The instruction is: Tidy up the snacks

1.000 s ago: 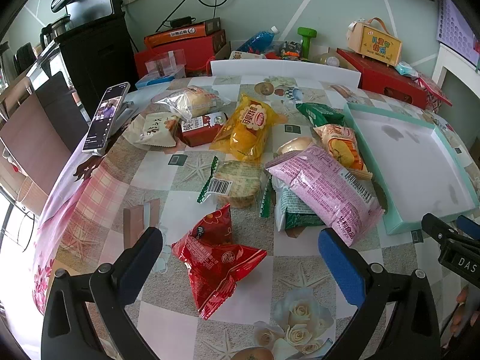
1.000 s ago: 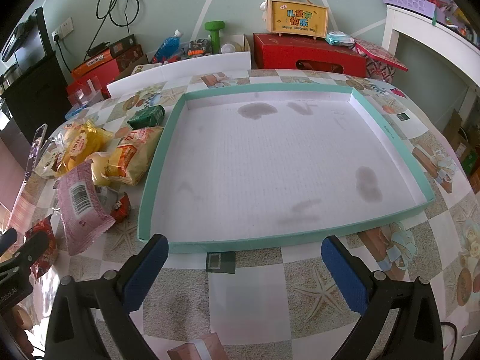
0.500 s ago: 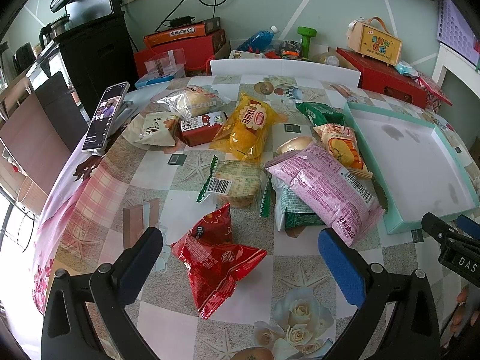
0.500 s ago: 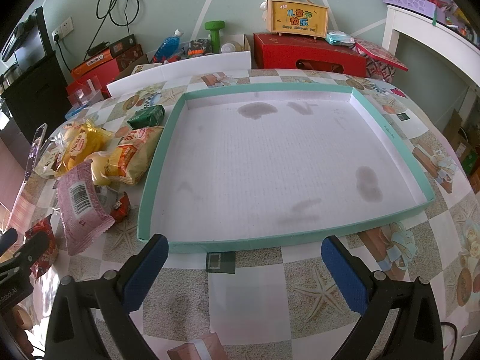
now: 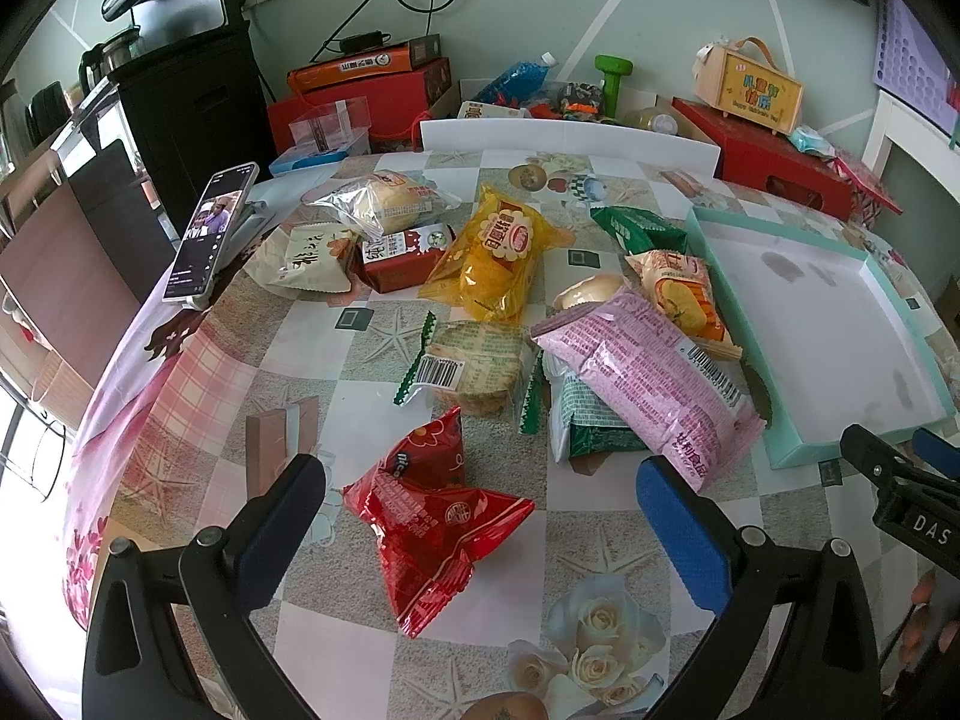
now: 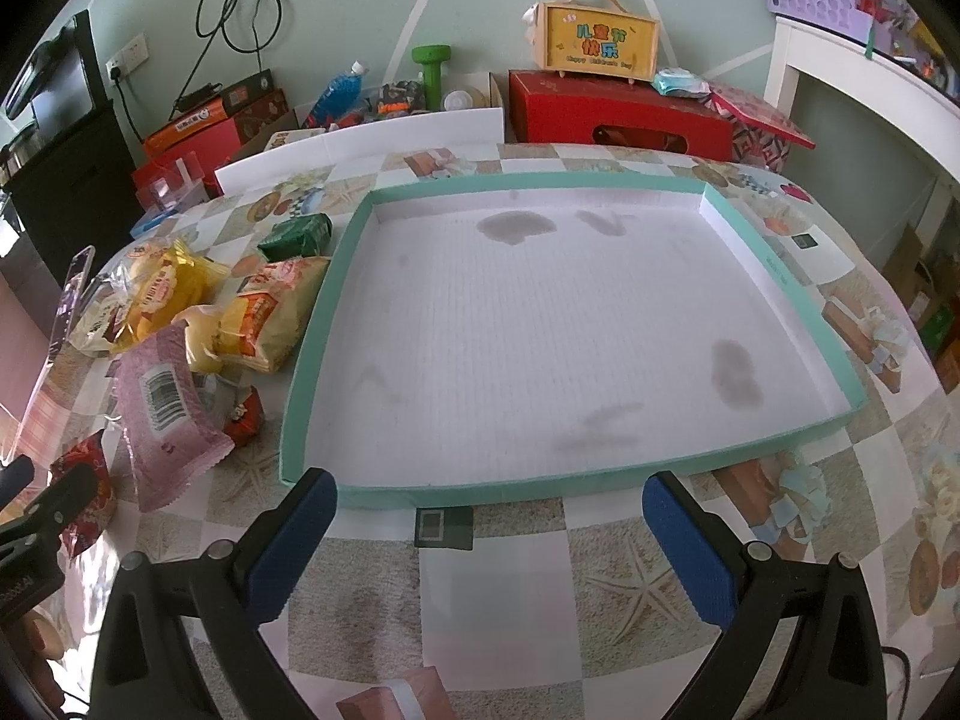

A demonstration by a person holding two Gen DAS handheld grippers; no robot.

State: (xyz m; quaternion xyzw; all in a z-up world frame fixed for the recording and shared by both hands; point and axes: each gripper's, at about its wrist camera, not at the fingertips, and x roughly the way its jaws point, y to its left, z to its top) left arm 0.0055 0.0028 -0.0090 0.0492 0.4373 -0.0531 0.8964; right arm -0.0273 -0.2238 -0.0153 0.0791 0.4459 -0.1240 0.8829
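Several snack packs lie on the patterned table. A red pack (image 5: 435, 513) lies just ahead of my open, empty left gripper (image 5: 480, 498). Beyond it are a pink pack (image 5: 648, 387), a clear biscuit pack (image 5: 474, 363), a yellow pack (image 5: 501, 255), an orange pack (image 5: 681, 294) and a green pack (image 5: 639, 228). The teal-rimmed white tray (image 6: 312, 330) is empty, right of the snacks. My right gripper (image 6: 489, 516) is open and empty, at the tray's near edge. The pink pack (image 6: 165, 414) and yellow pack (image 6: 159, 294) also show in the right wrist view.
A phone (image 5: 210, 237) leans on a stand at the table's left edge. A white board (image 5: 570, 135) stands along the table's far edge. Red boxes (image 6: 618, 111), a bottle and a green dumbbell (image 6: 431, 66) sit behind it. A black cabinet (image 5: 186, 114) stands far left.
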